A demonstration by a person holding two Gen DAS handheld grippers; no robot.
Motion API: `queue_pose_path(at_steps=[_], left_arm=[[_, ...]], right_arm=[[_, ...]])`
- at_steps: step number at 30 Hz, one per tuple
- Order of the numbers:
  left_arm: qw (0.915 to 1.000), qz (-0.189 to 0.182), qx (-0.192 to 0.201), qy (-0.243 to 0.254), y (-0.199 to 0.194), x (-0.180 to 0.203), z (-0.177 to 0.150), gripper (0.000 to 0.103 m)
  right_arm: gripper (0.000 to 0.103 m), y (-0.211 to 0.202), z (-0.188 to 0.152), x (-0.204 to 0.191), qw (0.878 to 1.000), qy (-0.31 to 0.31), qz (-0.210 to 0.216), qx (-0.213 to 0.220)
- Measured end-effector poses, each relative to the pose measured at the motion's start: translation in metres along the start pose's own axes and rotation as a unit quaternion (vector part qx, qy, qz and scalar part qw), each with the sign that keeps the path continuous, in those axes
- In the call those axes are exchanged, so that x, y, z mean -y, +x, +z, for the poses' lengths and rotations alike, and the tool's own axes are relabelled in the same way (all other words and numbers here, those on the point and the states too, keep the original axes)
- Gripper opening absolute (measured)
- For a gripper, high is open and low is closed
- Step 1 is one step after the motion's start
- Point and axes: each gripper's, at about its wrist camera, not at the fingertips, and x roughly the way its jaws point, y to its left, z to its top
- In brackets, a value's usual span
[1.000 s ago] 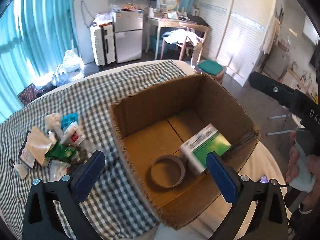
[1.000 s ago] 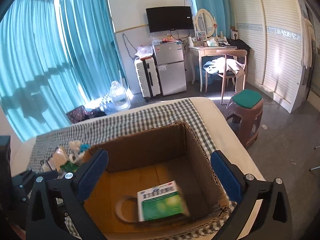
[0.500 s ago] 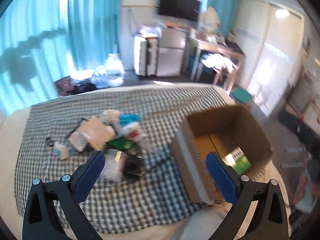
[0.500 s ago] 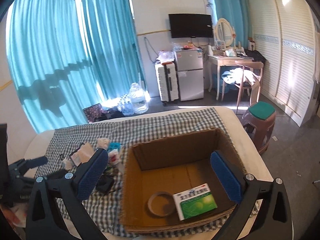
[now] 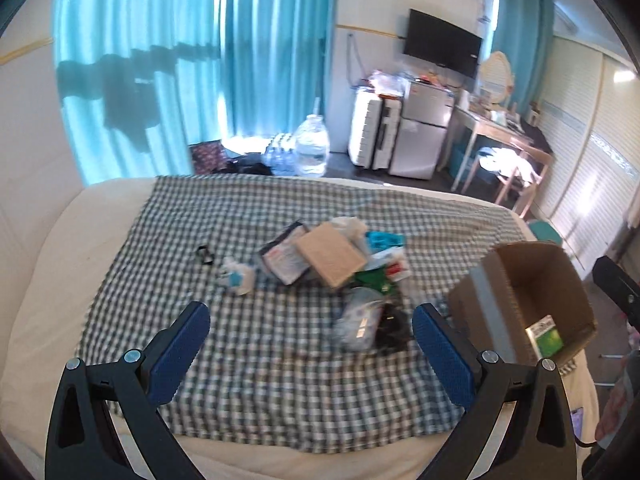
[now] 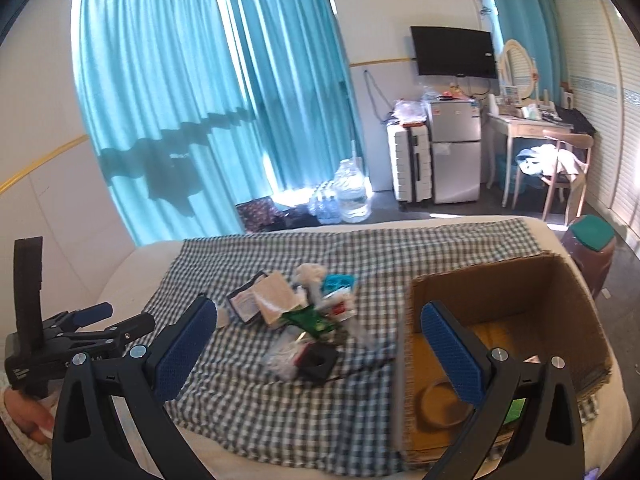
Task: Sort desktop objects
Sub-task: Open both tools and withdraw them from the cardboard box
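A: Your left hand-held gripper [image 5: 310,346] hangs spread wide with nothing between its blue pads, above the checked cloth [image 5: 248,376]. The clutter pile [image 5: 340,264] sits left of the cardboard box [image 5: 520,304].

B: What does your left view give that the right doesn't?

A: The green medicine box [image 5: 546,336] lying inside the cardboard box, plain to see. From your right view it is only a green sliver [image 6: 516,410] behind a finger.

B: And the right view?

A: Your right hand-held gripper [image 6: 320,352], equally wide and empty, shows the tape ring [image 6: 442,402] on the cardboard box floor, and a black square item [image 6: 318,362] at the pile's near edge, left of the cardboard box [image 6: 520,280].
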Motion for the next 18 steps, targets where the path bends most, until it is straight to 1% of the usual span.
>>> queue_pose_path(at_steps=[3,6,9,12,16,18], left_arm=[[0.9998,0.015,-0.005,-0.010,0.009,-0.024,-0.013,0.103],[0.9997,0.014,-0.013,-0.013,0.020,-0.038,-0.025,0.103],[0.9995,0.010,-0.027,-0.016,0.036,-0.045,-0.038,0.103],[0.9985,0.005,-0.048,-0.026,0.055,-0.050,-0.049,0.103],[0.9970,-0.003,-0.071,-0.029,0.080,-0.048,-0.062,0.103],[0.9965,-0.004,-0.079,-0.028,0.092,-0.046,-0.066,0.103]], right_arm=[[0.103,0.020,-0.012,-0.018,1.000,-0.009,0.005,-0.013],[0.103,0.039,-0.026,-0.029,1.000,-0.003,0.006,-0.024],[0.103,0.059,-0.037,-0.032,0.999,0.011,0.008,-0.043],[0.103,0.080,-0.049,-0.033,0.998,0.009,-0.005,-0.065],[0.103,0.108,-0.065,-0.033,0.995,-0.001,-0.045,-0.094],[0.103,0.121,-0.074,-0.032,0.993,0.005,-0.056,-0.103]])
